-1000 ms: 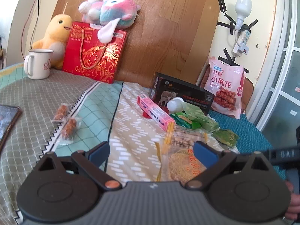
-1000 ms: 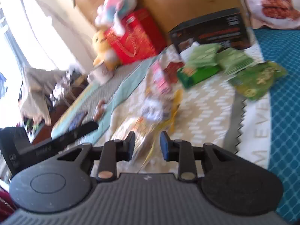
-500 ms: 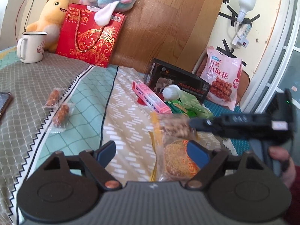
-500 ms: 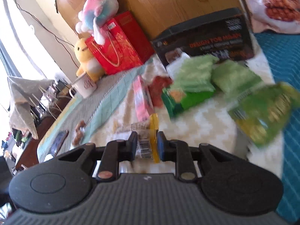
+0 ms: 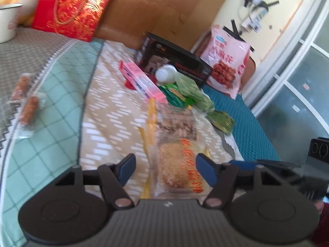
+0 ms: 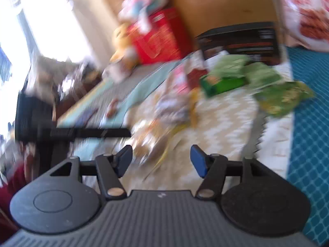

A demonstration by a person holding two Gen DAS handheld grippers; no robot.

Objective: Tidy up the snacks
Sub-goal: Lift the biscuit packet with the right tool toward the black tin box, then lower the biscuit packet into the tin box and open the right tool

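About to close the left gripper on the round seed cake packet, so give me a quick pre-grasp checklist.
1. Round seed cake packet lies between the left gripper fingers: ok.
2. Left pads touching it: not ok, gaps on both sides; jaws have just been closing.
3. Right gripper released: ok, jaws have just opened, nothing clamped.
4. Right gripper clear of the left: cannot tell; it sits close beside it.
5. Nut packet behind overlaps the target: cannot tell.

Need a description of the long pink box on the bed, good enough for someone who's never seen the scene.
Start at the black box that stands by the wooden headboard. On the beige patterned cloth just in front of it lies the pink box, slanting towards the camera, with green packets on its right. It is the only long, thin, rigid pink thing there; the other pink item is a soft bag that stands upright against the wall.
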